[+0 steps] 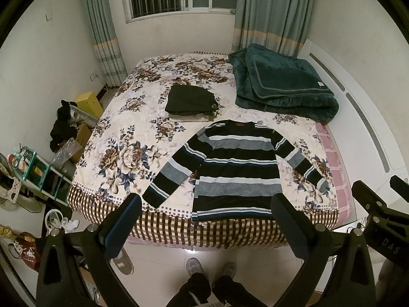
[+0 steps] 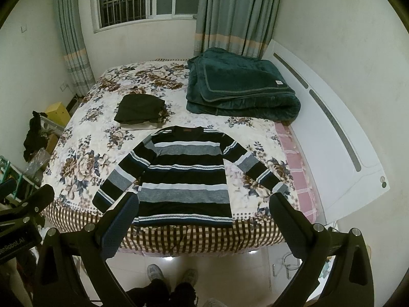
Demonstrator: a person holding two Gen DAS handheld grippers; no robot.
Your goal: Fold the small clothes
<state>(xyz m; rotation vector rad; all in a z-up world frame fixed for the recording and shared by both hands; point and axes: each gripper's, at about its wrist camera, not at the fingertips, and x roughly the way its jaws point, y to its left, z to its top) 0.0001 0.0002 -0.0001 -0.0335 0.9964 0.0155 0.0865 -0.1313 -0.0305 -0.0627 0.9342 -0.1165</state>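
Left gripper [image 1: 205, 206]: jaws spread wide, holding nothing, raised above the near edge of the bed, not touching cloth.
Right gripper [image 2: 200, 206]: also wide apart and empty, raised level with the left one, just beside it.
Striped sweater [image 1: 236, 170]: spread flat on the floral bedspread [image 1: 122, 140], hem at the near edge, collar toward the far side, both sleeves angled outward and nearward.
Long axis: runs near to far, straight ahead of both grippers.
Left sleeve [image 1: 176, 168]: lies on the left gripper's side, cuff near the bed edge.
Right sleeve [image 2: 255, 166]: lies on the right gripper's side, cuff near the pink sheet.
Nearer hand: neither, I judge; each has its own sleeve.
Folded pile [image 1: 190, 103]: dark garment over pale one, beyond the collar, left.
Green blanket [image 1: 283, 81]: far right, well apart.
Stage: folding seemingly not begun.
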